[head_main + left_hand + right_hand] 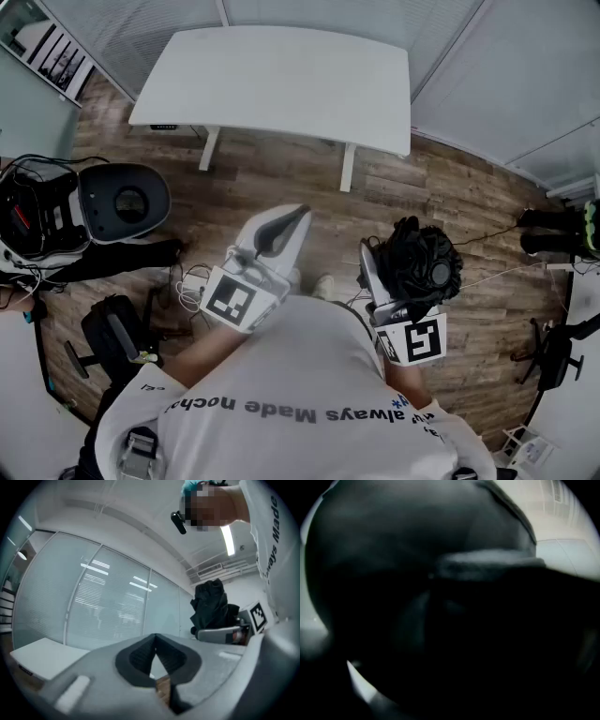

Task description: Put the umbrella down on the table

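**A person is carrying a folded black umbrella toward a white table.**

The white table [281, 75] is standing at the far side of the room, on the wooden floor [450, 197], and the person in a white shirt [309, 375] is facing it from the near side. The umbrella [424, 261] is not lying on the table yet. It is being held in the air to the right, close to the person's body and well apart from the table, folded into a loose dark bundle. The right gripper [401, 283] is pinching the umbrella at its lower part, with its jaws standing wide around the bundle. The dark cloth is filling almost all of the right gripper view. The left gripper [296, 215] is pointing toward the table, just to the left of the umbrella. Its jaws are pressing together at the tips and are pinching nothing.
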The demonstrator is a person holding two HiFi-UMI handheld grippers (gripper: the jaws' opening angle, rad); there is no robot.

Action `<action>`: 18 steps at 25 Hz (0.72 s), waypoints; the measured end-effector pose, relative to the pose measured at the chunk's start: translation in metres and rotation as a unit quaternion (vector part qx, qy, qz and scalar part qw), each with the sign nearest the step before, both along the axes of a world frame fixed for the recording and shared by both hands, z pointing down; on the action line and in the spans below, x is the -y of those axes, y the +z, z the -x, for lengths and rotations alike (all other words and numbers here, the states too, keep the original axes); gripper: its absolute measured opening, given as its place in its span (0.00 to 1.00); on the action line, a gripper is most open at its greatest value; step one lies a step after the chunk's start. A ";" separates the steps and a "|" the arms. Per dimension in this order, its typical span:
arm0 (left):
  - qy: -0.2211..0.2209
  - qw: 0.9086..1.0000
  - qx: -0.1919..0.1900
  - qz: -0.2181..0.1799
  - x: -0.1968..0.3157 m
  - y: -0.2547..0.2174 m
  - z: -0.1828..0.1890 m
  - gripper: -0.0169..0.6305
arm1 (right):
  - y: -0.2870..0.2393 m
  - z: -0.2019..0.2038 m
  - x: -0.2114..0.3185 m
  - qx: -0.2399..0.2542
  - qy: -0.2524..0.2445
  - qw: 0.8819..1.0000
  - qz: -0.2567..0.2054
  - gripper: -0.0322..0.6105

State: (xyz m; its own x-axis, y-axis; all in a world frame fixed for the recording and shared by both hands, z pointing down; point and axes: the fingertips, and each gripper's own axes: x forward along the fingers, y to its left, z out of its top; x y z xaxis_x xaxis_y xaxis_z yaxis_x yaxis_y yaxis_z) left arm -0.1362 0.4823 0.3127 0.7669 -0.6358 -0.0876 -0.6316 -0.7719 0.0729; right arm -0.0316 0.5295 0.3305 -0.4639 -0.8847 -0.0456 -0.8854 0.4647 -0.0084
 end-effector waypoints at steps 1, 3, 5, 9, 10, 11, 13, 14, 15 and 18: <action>0.001 1.000 -0.001 0.002 0.003 0.000 0.004 0.03 | -0.002 0.004 0.003 0.010 -0.001 1.000 0.000 0.40; 0.004 1.000 -0.003 0.006 0.008 0.001 0.013 0.03 | -0.004 0.013 0.009 0.023 -0.003 1.000 0.000 0.41; 0.008 1.000 -0.005 0.008 0.012 0.001 0.022 0.03 | -0.009 0.026 0.017 0.012 -0.002 1.000 -0.001 0.41; 0.015 1.000 -0.007 0.010 0.021 0.004 0.040 0.03 | -0.031 0.052 0.037 -0.025 -0.002 1.000 -0.010 0.41; 0.016 1.000 -0.007 0.010 0.025 0.005 0.044 0.03 | -0.032 0.055 0.042 -0.023 -0.001 1.000 -0.010 0.41; 0.015 1.000 -0.006 0.010 0.031 0.007 0.048 0.03 | -0.031 0.058 0.047 -0.022 -0.001 1.000 -0.009 0.41; 0.012 1.000 -0.004 0.015 0.039 0.011 0.056 0.03 | -0.028 0.063 0.054 -0.026 0.000 1.000 -0.003 0.41; 0.009 1.000 -0.004 0.018 0.042 0.012 0.060 0.03 | -0.026 0.065 0.057 -0.029 0.000 1.000 -0.001 0.41; 0.007 1.000 -0.004 0.019 0.046 0.013 0.063 0.03 | -0.025 0.067 0.061 -0.031 0.000 1.000 0.000 0.41; 0.002 1.000 -0.009 0.025 0.064 0.016 0.066 0.03 | -0.023 0.068 0.078 -0.033 0.000 0.999 0.002 0.41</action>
